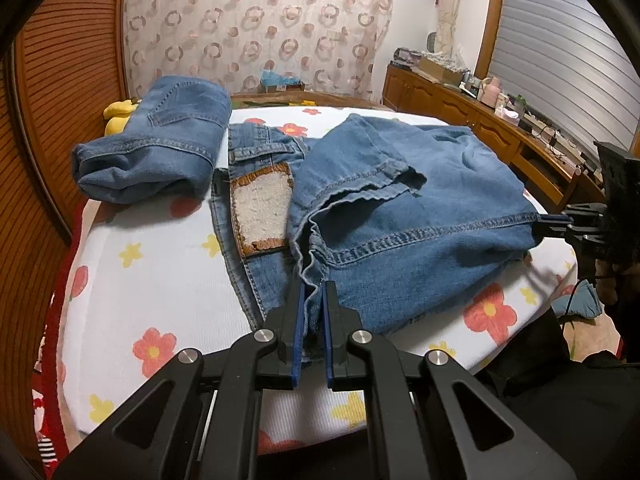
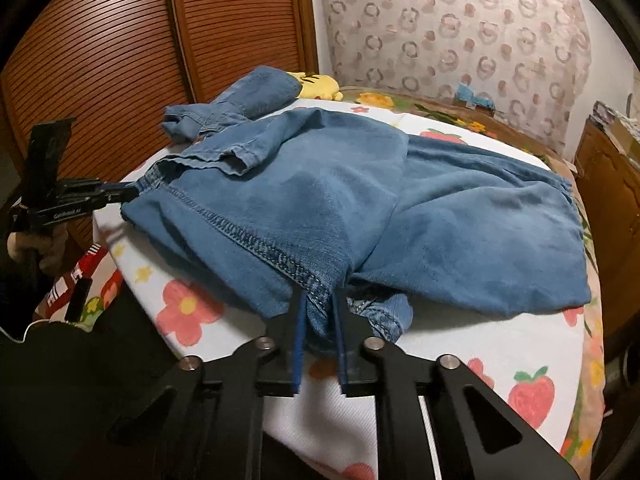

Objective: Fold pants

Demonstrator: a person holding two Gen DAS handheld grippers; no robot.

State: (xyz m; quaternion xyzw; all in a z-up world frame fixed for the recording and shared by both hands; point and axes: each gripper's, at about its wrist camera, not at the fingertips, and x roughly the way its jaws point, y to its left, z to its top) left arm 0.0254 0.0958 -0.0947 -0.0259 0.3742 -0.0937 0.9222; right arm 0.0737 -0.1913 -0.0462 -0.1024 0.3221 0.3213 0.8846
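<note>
Blue jeans (image 1: 400, 208) (image 2: 320, 200) lie partly folded on a flower-print cloth (image 1: 160, 280) (image 2: 440, 340), waistband and worn leather patch (image 1: 262, 208) facing up. My left gripper (image 1: 314, 292) is shut on a bunched hem edge at the near side; in the right wrist view the left gripper (image 2: 128, 196) pinches the jeans' left corner. My right gripper (image 2: 320, 300) is shut on the stitched seam fold at the front edge. From the left wrist view, the right gripper (image 1: 548, 220) grips the far right corner of the fold.
A second pair of folded jeans (image 1: 160, 140) (image 2: 260, 88) rests at the back left, beside a yellow plush toy (image 1: 118, 114) (image 2: 320, 82). A slatted wooden wardrobe (image 1: 60, 100) stands to the left. A wooden sideboard (image 1: 480, 120) with clutter runs along the right.
</note>
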